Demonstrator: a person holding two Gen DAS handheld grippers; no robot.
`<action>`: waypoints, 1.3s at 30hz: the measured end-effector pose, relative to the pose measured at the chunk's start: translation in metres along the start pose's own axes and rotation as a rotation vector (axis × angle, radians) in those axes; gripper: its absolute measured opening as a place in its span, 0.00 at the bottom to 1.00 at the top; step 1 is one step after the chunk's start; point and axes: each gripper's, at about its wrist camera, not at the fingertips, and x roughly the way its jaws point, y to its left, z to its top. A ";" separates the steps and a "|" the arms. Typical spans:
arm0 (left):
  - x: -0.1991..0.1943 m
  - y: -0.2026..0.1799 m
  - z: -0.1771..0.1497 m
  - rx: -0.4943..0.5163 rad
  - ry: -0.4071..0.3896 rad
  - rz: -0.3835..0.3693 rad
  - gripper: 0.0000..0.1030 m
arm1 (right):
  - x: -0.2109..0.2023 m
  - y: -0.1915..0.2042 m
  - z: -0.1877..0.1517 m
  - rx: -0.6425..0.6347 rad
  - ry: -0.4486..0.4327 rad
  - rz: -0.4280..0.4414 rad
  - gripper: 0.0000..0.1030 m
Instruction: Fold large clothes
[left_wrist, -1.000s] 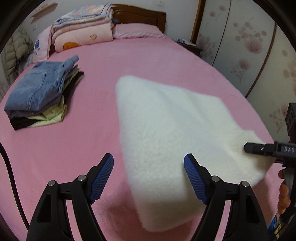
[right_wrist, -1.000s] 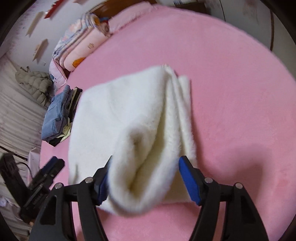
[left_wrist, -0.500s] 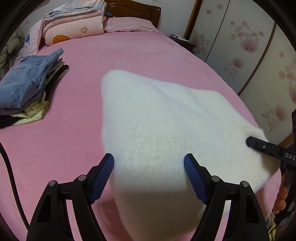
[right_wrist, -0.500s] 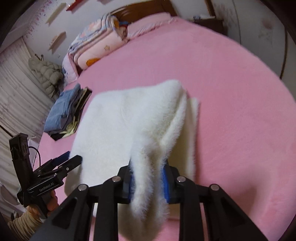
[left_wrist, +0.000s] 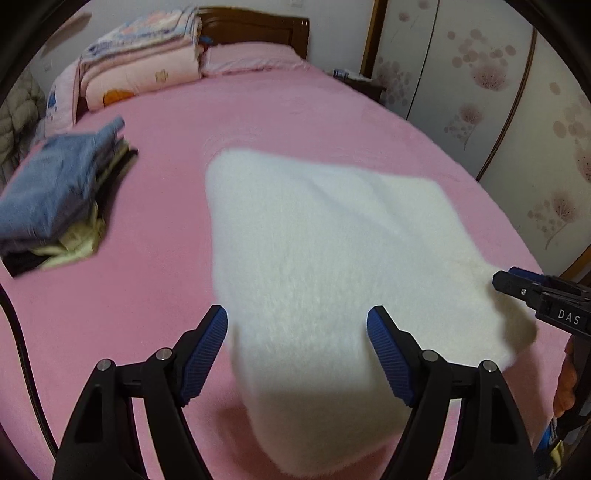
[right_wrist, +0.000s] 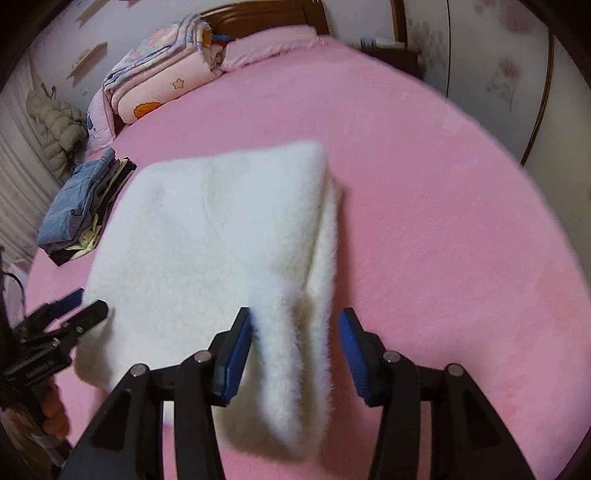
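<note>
A white fluffy garment (left_wrist: 332, 236) lies folded on the pink bed (left_wrist: 166, 295). My left gripper (left_wrist: 295, 310) stands open above the garment's near left end, whose fabric passes between its blue pads without being pressed. In the right wrist view, the garment's (right_wrist: 207, 236) thick near right fold sits raised between the jaws of my right gripper (right_wrist: 294, 312), which are opening. One pad (right_wrist: 236, 350) brushes the pile and the other stands apart. Each gripper shows in the other's view, the right gripper (left_wrist: 517, 286) at the garment's right corner and the left gripper (right_wrist: 83, 306) at its left corner.
A stack of folded clothes (left_wrist: 55, 199) topped with blue denim lies on the bed to the left. Folded quilts (left_wrist: 140, 70) and a pillow (left_wrist: 251, 55) sit by the headboard. A flowered wardrobe (left_wrist: 498, 92) stands to the right. A person's hand (right_wrist: 51, 410) holds the left gripper.
My right gripper closed on the garment's fold, then opened again, and the fold stays between its jaws. The left gripper drifted nearer over the garment and stayed open.
</note>
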 end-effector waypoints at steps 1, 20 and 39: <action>-0.003 -0.001 0.005 0.009 -0.016 0.003 0.75 | -0.011 0.007 0.006 -0.023 -0.046 -0.006 0.47; 0.099 0.006 0.074 0.004 0.084 0.096 0.75 | 0.103 0.030 0.088 -0.029 0.056 -0.067 0.16; 0.048 0.016 0.068 -0.056 0.056 0.070 0.80 | 0.041 0.025 0.076 -0.001 -0.037 0.011 0.12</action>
